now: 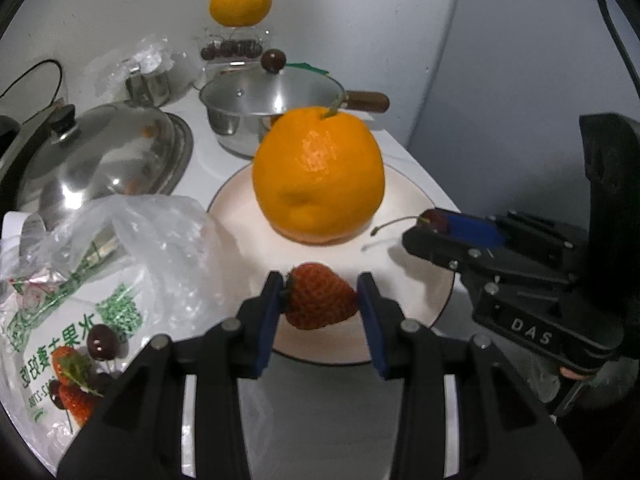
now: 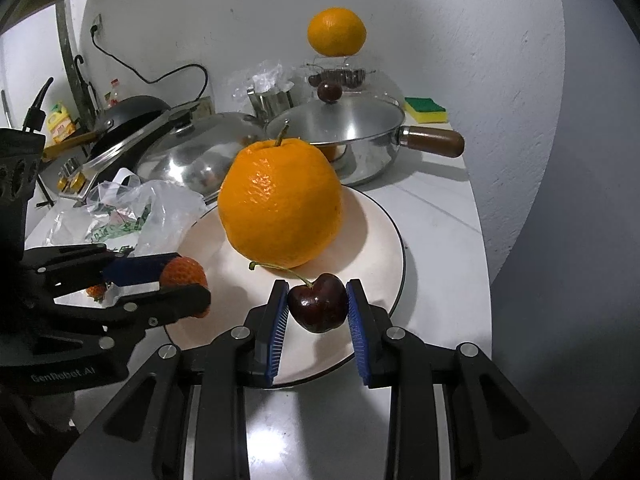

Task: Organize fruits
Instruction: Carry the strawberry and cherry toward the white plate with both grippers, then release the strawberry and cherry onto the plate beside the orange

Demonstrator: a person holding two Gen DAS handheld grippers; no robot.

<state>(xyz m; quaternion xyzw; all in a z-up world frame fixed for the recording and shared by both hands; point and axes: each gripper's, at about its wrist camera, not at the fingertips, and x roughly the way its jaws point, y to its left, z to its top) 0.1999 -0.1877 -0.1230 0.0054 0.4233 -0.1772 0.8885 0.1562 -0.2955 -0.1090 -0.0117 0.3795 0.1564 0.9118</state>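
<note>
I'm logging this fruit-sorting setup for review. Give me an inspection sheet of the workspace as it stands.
Surface: white countertop, crowded at the back.
Job's things: large orange on round cream plate; red strawberry and dark cherry held over the plate; second orange on a clear box of cherries.
Clutter: printed plastic bag with more fruit, steel saucepan with lid, domed steel lid, green-yellow sponge.
Grippers: left hand-held gripper shut on strawberry; right hand-held gripper shut on cherry.
Cables: black cord to a wall socket.
Surroundings: white walls.
</note>
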